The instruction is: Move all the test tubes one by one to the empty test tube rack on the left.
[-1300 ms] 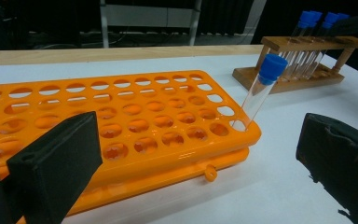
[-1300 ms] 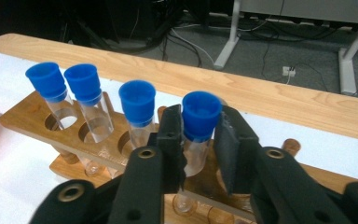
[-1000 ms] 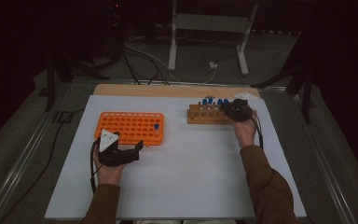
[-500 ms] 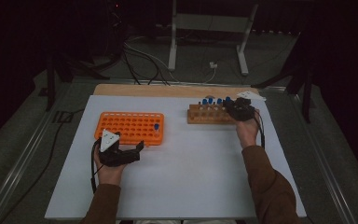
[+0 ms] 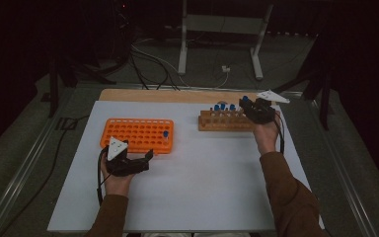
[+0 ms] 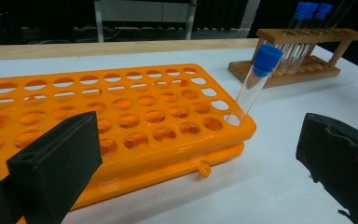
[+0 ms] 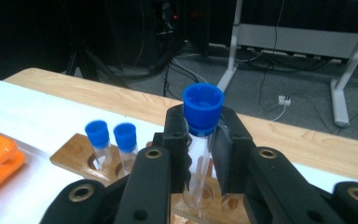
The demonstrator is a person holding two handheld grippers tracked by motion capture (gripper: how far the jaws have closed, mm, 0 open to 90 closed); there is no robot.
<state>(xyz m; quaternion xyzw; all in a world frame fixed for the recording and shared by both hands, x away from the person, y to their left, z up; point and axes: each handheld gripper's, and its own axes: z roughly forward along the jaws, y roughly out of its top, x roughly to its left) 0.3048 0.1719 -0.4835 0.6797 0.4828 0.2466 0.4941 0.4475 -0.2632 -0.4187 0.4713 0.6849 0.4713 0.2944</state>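
Two grippers are at work over the white table [image 5: 202,182]. Between the jaws of the right gripper [image 7: 204,149] stands a clear test tube [image 7: 199,172] with a blue cap, clamped just under the cap; the tube's lower end sits above a hole of the wooden rack [image 7: 74,151] directly beneath the gripper. Off to that gripper's left, two more blue-capped tubes [image 7: 112,140] stand upright in the same rack. The left gripper [image 5: 128,163] rests low on the table with its jaws spread wide and nothing between them. Just ahead of it lies the orange rack [image 6: 121,116], and one blue-capped tube [image 6: 256,84] leans in a corner hole at its right end.
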